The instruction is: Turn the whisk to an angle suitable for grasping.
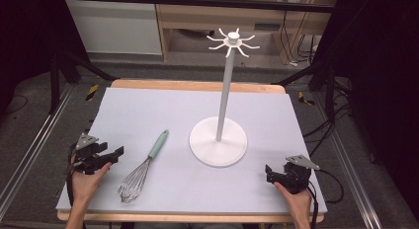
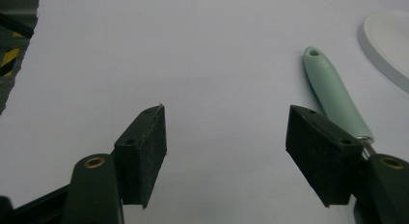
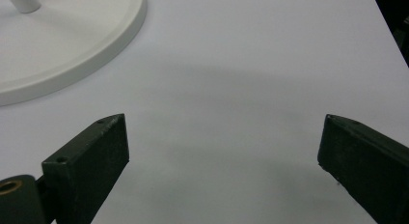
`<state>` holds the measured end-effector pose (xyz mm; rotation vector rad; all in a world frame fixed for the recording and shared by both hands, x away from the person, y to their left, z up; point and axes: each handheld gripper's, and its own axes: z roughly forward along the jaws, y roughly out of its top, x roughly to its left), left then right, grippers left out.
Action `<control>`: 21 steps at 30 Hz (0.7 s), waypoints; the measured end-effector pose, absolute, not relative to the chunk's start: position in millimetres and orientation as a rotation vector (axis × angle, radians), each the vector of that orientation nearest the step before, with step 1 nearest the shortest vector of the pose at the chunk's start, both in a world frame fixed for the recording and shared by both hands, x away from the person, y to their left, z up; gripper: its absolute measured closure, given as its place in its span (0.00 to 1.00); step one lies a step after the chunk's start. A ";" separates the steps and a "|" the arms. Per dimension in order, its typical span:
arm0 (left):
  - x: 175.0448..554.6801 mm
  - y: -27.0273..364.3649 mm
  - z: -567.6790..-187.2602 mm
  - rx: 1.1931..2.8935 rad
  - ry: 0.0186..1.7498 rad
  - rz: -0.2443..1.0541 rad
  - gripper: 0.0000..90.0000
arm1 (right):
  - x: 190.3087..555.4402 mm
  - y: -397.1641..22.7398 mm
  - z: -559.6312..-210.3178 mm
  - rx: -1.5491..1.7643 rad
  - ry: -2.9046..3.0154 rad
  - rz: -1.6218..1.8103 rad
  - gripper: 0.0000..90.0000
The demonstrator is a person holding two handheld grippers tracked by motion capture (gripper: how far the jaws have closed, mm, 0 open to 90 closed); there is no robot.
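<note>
Writing: we find no brand, label or lettering that we can read on any of the things.
Left gripper [image 1: 117,153]: we see it at the lower left of the high view, held in the person's left hand [image 1: 88,178], its tips pointing right toward the whisk. In the left gripper view [image 2: 226,142] its jaws stand wide apart with only bare mat between the pads; it has hold of nothing and touches nothing.
Right gripper [image 1: 267,171]: we see it at the lower right of the high view, in the person's right hand [image 1: 296,199], tips pointing left. In the right gripper view [image 3: 224,151] the jaws are spread wide, bare mat between them, nothing gripped.
Whisk [image 1: 144,168]: it lies flat on the mat at lower left of centre in the high view, wire head toward the bottom edge, pale green handle [image 2: 335,96] slanting up and right. It is just right of the left gripper, apart from it. In the left gripper view the handle runs behind the right-hand jaw.
Stand [image 1: 218,140]: a white pole on a round base, hooks at the top, upright at centre, right of the whisk. Its base shows at the upper left of the right gripper view [image 3: 87,45].
Mat [image 1: 148,110]: pale grey, covering the table.
</note>
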<state>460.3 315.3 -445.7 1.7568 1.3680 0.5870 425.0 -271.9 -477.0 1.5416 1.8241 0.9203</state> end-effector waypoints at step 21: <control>449.3 269.9 -415.4 1.859 1.226 0.540 0.34 | 421.8 -269.4 -473.9 1.543 1.825 0.903 0.08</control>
